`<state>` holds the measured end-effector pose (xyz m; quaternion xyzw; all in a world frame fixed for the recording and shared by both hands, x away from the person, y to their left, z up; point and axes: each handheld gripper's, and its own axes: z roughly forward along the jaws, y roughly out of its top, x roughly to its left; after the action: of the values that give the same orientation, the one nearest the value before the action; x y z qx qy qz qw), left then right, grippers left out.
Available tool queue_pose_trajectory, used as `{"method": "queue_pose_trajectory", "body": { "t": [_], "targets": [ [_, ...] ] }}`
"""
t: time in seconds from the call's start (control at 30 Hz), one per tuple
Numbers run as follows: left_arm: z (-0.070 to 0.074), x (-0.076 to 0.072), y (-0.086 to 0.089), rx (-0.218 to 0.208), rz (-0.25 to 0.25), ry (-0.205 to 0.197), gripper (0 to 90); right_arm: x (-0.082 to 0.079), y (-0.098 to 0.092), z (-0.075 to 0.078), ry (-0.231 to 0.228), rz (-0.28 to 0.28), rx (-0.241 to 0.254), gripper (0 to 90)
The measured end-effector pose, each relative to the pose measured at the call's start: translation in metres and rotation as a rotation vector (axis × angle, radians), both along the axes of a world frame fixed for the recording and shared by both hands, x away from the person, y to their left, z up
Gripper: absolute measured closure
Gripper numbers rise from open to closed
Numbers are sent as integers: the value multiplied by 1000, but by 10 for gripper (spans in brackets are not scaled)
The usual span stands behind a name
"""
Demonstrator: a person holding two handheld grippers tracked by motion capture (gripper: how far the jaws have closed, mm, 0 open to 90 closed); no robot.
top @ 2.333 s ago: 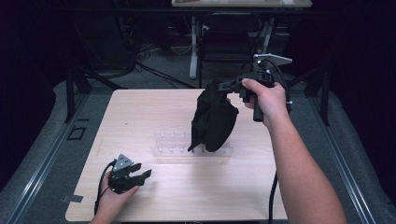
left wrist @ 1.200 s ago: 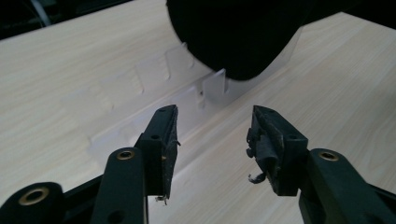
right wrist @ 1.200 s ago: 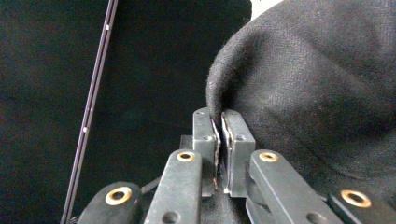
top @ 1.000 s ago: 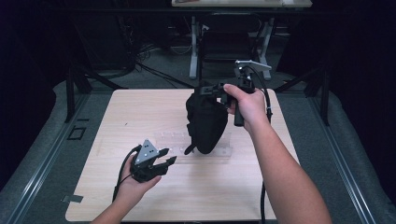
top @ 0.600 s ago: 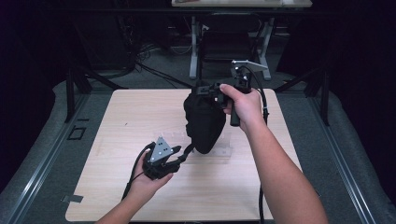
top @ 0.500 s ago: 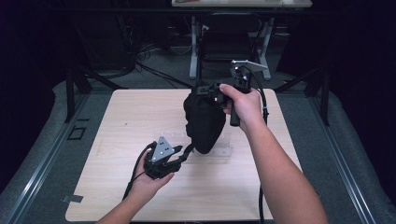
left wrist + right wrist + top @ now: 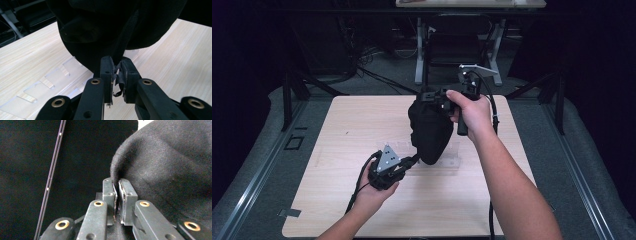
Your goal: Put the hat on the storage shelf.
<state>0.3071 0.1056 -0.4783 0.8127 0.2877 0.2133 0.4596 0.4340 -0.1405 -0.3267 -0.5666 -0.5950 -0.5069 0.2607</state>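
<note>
A black cloth (image 7: 429, 132) hangs above the middle of the wooden table (image 7: 337, 130). My right gripper (image 7: 428, 95) holds it up by its top edge. In the right gripper view the jaws (image 7: 117, 192) pinch a fold of the black cloth (image 7: 170, 170). My left gripper (image 7: 412, 161) sits low at the cloth's bottom left. Its jaws have just been closing, and in the left gripper view they (image 7: 116, 72) clamp a thin black strip that hangs from the cloth (image 7: 112, 25).
A clear plastic tray (image 7: 452, 160) with several cells lies flat on the table under the cloth, and its cells (image 7: 50, 80) show left of the jaws in the left gripper view. Dark floor, table legs and cables lie beyond the far edge.
My left gripper moved from the table's front left to the cloth's lower end and shut on its hanging strip. The right hand shifted slightly left with the cloth, then held still.
</note>
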Motion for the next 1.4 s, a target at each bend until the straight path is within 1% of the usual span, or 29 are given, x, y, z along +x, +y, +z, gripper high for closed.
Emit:
{"method": "queue_pose_trajectory", "body": {
  "t": [0.1, 0.2, 0.23, 0.27, 0.37, 0.4, 0.43, 0.47, 0.57, 0.6, 0.7, 0.73, 0.9, 1.0, 1.1, 1.13, 1.23, 1.27, 1.33, 1.4],
  "targets": [
    [0, -1, 0, 7, -2, -6, 831, 0, 1, 0, 0, 4, 2, 836],
    [0, -1, 0, 21, -6, -16, 836, 0, 1, 2, 5, 6, 13, 783],
    [0, -1, 0, 21, -6, -16, 837, 0, 1, 2, 5, 6, 13, 783],
    [-1, -1, 1, 13, -6, -18, 837, -1, 2, 5, -3, 2, -1, 772],
    [-1, -2, 1, 17, -7, -20, 837, -2, 2, 8, -10, 7, -5, 764],
    [-3, -2, 1, 11, -3, -25, 838, -3, 1, 12, -19, 8, 6, 764],
    [-3, -2, 1, 11, -3, -25, 838, -3, 1, 12, -19, 8, 6, 764],
    [-2, -3, 2, 16, 0, -27, 840, -3, 0, 16, -25, 9, -4, 764],
    [-2, -2, 3, 22, 1, -30, 842, -5, 0, 19, -33, 6, 3, 760],
    [-2, -2, 3, 21, 1, -29, 843, -7, -2, 20, -41, 13, 0, 756],
    [-2, -2, 3, 27, 3, -34, 844, -8, -2, 20, -43, 16, -13, 750],
    [-2, -3, 3, 39, 1, -39, 846, -9, -4, 19, -43, 16, -16, 749],
    [-2, -3, 3, 52, 1, -52, 848, -10, -9, 20, -44, 13, -11, 746],
    [-3, -4, 3, 63, 2, -61, 850, -12, -14, 20, -44, 1, -10, 746],
    [-3, -4, 3, 64, 1, -61, 850, -13, -17, 20, -45, -2, -9, 745],
    [-2, -4, 4, 70, 1, -61, 850, -14, -19, 20, -43, -14, -10, 745],
    [-3, -4, 5, 71, 3, -63, 851, -14, -22, 21, -47, -15, -8, 744],
    [-4, -5, 5, 71, 3, -60, 851, -15, -24, 22, -48, -24, -6, 744],
    [-4, -5, 7, 76, 6, -61, 852, -17, -25, 22, -49, -22, -9, 743],
    [-6, -5, 10, 78, 12, -54, 853, -18, -27, 23, -49, -27, -10, 741]
  ]
}}
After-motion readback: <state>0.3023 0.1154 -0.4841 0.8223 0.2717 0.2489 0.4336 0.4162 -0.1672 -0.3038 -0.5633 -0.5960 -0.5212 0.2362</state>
